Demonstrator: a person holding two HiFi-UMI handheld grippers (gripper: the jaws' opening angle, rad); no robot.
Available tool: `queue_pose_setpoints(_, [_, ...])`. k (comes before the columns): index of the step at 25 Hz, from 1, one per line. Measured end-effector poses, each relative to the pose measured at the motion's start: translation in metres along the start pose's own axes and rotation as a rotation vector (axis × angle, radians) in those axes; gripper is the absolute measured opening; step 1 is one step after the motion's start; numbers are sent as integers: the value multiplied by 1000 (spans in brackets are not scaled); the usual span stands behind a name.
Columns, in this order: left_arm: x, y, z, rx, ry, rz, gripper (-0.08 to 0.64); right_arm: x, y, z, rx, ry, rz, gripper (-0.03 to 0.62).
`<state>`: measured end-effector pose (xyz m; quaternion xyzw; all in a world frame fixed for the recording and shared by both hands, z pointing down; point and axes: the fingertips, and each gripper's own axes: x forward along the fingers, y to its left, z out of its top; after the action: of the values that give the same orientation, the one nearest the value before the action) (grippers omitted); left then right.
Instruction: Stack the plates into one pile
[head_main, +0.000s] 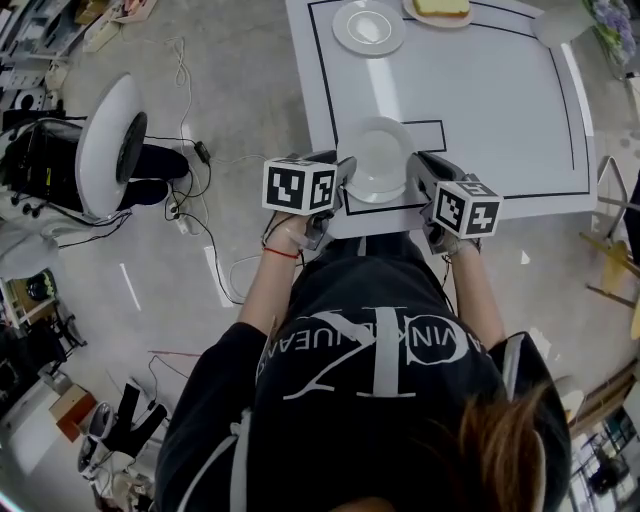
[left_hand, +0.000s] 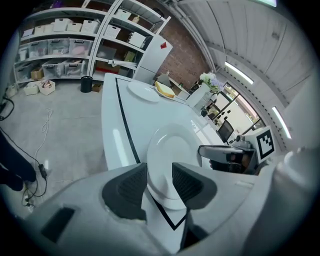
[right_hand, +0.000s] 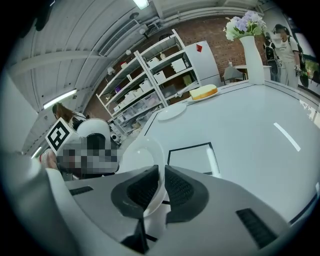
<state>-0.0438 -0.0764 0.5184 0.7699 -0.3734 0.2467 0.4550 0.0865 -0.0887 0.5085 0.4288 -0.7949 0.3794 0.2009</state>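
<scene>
White table (head_main: 500, 100) with black line markings, standing on a grey workshop floor; shelving and a brick wall behind. Near plate (head_main: 378, 160) sits at the table's near edge, over a black-outlined box, with a gripper on either side. Right gripper (right_hand: 162, 182): jaws narrow and clamped on this plate's rim. Left gripper (left_hand: 160, 172): jaws wide, the opposite rim between them, pads clear of it on both sides, so no grip there. Far plate (head_main: 368, 27) lies empty at the table's far end, well apart from the near one. Just beside it, a third plate (head_main: 440, 10) carries a yellow slab of food. Assessment: no plate rests on another, so no pile exists yet. Stacking appears barely begun, and all of it remains.
</scene>
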Motion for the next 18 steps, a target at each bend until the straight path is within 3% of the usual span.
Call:
queue_pose_setpoints(11, [4,0,-22,22,53,-14,175,1,0,-17,-48,28,-16,49])
queue_pose_setpoints(18, [-1,1,-13,0,-7,15,192,-1,2,-14,-100,9,-43,54])
